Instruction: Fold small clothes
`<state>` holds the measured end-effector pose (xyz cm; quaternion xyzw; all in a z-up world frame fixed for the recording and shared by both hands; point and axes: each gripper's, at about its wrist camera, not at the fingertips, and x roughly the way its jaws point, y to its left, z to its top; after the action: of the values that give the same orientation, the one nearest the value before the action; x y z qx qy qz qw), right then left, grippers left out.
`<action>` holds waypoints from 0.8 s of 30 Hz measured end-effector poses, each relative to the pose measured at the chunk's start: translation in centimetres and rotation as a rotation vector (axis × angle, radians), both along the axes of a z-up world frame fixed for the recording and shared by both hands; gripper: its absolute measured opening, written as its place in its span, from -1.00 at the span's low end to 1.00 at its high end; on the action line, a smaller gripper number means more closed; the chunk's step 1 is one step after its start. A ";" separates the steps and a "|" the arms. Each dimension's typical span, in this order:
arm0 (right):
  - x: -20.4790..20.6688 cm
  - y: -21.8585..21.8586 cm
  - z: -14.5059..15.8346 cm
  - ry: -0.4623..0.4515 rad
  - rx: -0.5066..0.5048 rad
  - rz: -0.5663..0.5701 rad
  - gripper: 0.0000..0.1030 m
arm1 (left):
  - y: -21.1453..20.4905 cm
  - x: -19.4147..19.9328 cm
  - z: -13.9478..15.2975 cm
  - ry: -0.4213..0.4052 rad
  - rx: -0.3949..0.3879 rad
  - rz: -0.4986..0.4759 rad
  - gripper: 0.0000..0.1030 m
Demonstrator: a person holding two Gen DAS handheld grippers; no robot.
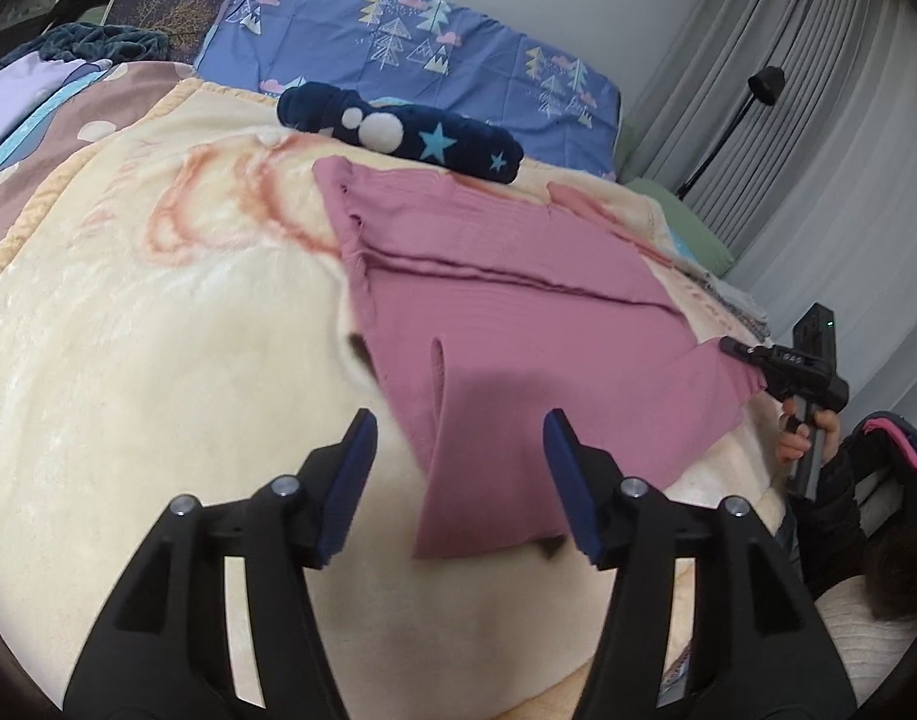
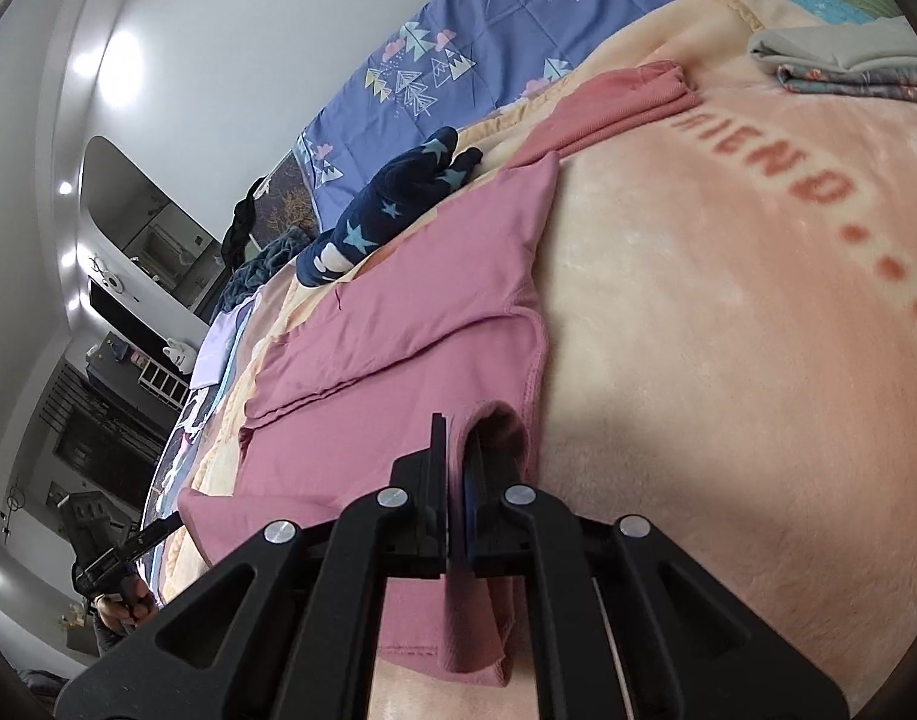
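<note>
Pink garment [image 1: 506,324] spread on blanket [image 1: 158,324], near corner between parted left claw [image 1: 458,438] (nothing pinched); right claw [image 2: 458,450] clamped on its edge.

Left claw [image 1: 458,480], blue pads, jaws apart, over the near flap of a pink garment [image 1: 506,324] without pressing it. Garment spread on a cream blanket [image 1: 158,360] on the bed. Right claw [image 1: 743,354] at the garment's right edge, held by a hand [image 1: 800,432]. Navy star-patterned item [image 1: 398,135] beyond; blue tree-print bedding [image 1: 410,42] behind.
</note>
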<state>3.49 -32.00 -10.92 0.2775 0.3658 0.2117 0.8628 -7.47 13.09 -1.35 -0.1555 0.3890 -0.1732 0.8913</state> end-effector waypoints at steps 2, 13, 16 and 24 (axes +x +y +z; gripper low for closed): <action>-0.2 -0.1 0.1 0.005 0.002 0.003 -0.82 | 0.0 0.4 -0.7 0.017 -0.012 -0.004 -0.10; -2.4 -0.5 2.4 -0.068 -0.001 0.009 -0.95 | -0.1 2.6 -0.3 0.014 -0.054 0.012 -0.89; -0.7 -1.1 4.0 -0.100 0.069 -0.021 -0.95 | 1.0 4.5 2.3 -0.049 -0.059 0.052 -0.89; 7.8 -0.5 1.8 0.077 -0.007 -0.180 -0.73 | 2.0 13.0 0.4 0.007 -0.048 0.201 -0.42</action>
<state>11.28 -32.45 -9.08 0.3143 0.3732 0.1214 0.8644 5.49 15.05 -0.92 -0.2155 0.3702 -0.0918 0.8990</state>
